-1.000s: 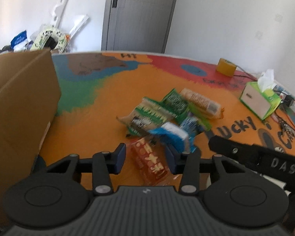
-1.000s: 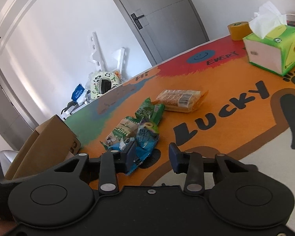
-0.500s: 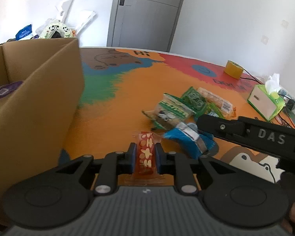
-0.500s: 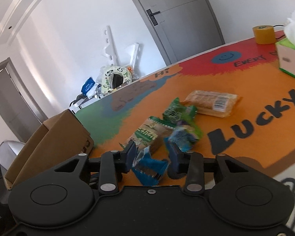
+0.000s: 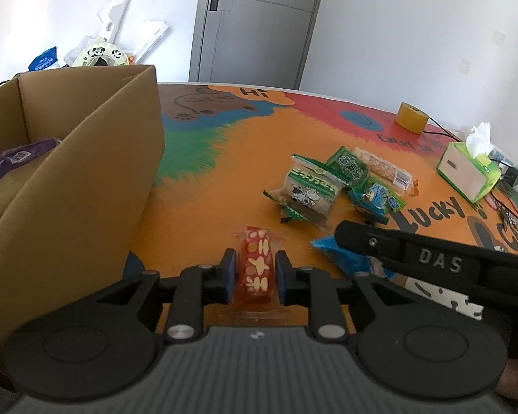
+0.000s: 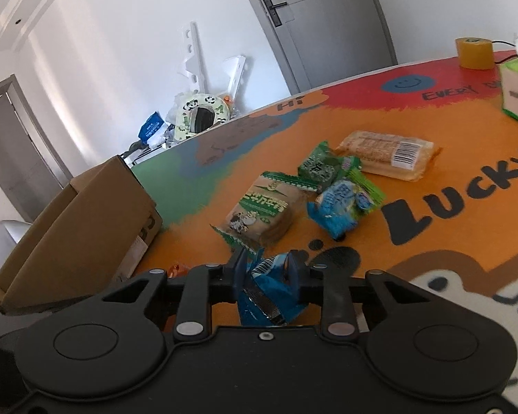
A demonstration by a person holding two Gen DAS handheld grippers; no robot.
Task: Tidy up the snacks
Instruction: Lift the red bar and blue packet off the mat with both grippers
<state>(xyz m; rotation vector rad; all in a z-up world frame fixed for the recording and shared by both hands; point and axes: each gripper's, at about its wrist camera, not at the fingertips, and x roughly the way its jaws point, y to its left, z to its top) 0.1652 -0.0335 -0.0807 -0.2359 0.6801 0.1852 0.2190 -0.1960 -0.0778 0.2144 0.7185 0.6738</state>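
My left gripper [image 5: 254,269] is shut on a red snack packet [image 5: 257,269] with white and orange shapes, held above the table beside the open cardboard box [image 5: 69,172]. My right gripper [image 6: 266,270] is shut on a blue snack packet [image 6: 269,293]; that packet also shows in the left wrist view [image 5: 342,255] under the right gripper's black arm. Several snacks lie on the table: a green-and-white milk biscuit pack [image 6: 262,210], a dark green packet [image 6: 319,167], a blue-green packet [image 6: 345,207] and an orange wafer pack [image 6: 386,153].
A purple packet [image 5: 13,158] lies inside the box. A green tissue box [image 5: 469,172] and a yellow tape roll [image 5: 411,117] stand at the far right, with cables beyond. The colourful table mat [image 5: 224,179] covers the table.
Both grippers closed on packets: the left on the red one, the right on the blue one. Both lifted and moved left; the box now fills more of the left view.
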